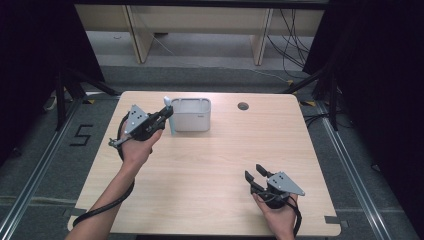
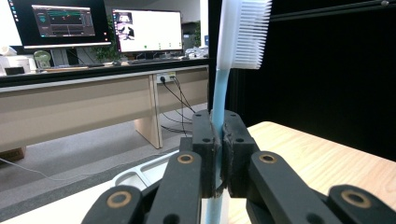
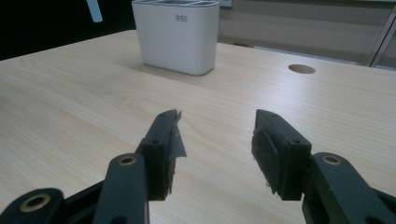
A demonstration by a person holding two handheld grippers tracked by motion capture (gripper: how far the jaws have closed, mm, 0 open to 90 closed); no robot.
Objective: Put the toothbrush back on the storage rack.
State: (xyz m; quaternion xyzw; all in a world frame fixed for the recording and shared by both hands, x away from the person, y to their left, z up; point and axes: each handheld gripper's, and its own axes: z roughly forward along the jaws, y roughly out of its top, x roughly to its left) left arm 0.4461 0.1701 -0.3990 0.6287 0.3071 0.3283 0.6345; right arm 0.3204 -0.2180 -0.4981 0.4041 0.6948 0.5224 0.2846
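The light blue plastic toothbrush with white bristles (image 2: pixel 219 93) stands upright, clenched in the left tool (image 1: pixel 165 117), at nine o'clock of the white plastic box holder (image 1: pixel 191 116). The left gripper view shows its bristles. The right tool (image 3: pixel 217 149) hangs released over the pale wooden tabletop (image 1: pixel 200 170), at five o'clock.

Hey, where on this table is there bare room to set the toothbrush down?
The table is mostly bare: the wide stretch between the white holder and the near edge, bordered by the left hand-held gripper and right hand-held gripper. The far right, around the cable hole, is free too. It is crowded only where the toothbrush hangs beside the holder.
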